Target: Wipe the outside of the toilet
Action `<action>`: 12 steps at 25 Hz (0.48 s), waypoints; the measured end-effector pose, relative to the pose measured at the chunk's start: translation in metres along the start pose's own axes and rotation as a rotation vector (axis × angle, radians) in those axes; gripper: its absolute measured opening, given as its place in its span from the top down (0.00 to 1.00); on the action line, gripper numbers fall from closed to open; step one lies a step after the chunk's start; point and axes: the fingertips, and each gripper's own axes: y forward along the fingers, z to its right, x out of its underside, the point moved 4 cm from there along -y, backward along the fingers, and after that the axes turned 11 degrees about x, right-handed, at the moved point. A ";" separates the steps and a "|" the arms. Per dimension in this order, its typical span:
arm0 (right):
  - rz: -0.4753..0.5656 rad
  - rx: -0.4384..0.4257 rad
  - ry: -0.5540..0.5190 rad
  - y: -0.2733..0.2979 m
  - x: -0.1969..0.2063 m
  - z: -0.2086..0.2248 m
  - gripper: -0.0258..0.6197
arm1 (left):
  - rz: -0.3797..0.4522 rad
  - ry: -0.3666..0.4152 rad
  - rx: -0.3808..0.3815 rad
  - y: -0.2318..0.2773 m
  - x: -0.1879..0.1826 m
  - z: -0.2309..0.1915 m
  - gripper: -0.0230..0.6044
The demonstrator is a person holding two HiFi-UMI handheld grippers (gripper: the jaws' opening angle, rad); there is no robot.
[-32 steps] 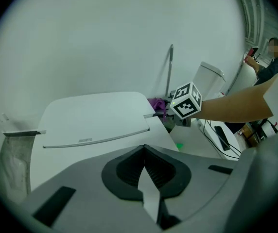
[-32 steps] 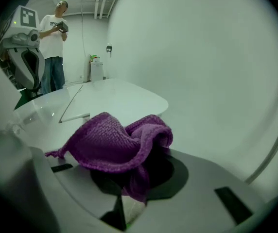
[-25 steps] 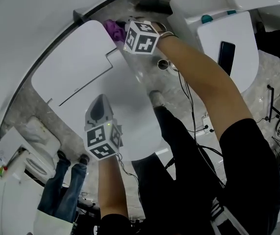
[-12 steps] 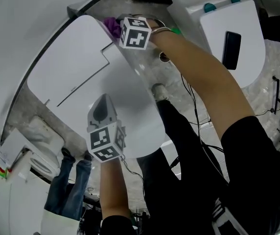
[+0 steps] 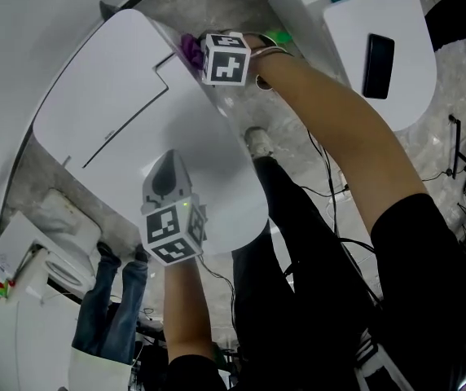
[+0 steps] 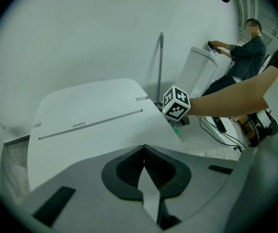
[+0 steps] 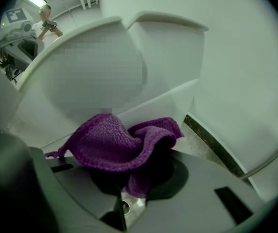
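Pinching the purple cloth (image 7: 122, 144), the right gripper (image 7: 129, 186) has slid it forward from the tank's (image 5: 103, 96) rear corner along the tank's side, so that outer face looks partly wiped. The left gripper (image 6: 144, 171), jaws pressed together on nothing, hovers in front of the tank, over the lid (image 5: 217, 186).
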 end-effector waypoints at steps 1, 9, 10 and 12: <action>-0.004 -0.013 -0.004 -0.001 0.003 -0.007 0.86 | -0.003 0.002 0.005 0.000 0.001 0.002 0.95; -0.024 -0.020 0.005 -0.018 0.021 -0.052 0.86 | -0.031 0.085 0.036 -0.006 0.013 0.017 0.95; -0.025 -0.021 0.008 -0.020 0.023 -0.058 0.86 | -0.035 0.095 0.040 -0.007 0.016 0.018 0.95; -0.028 -0.034 0.010 -0.023 0.029 -0.071 0.86 | -0.040 0.115 0.046 -0.010 0.023 0.020 0.95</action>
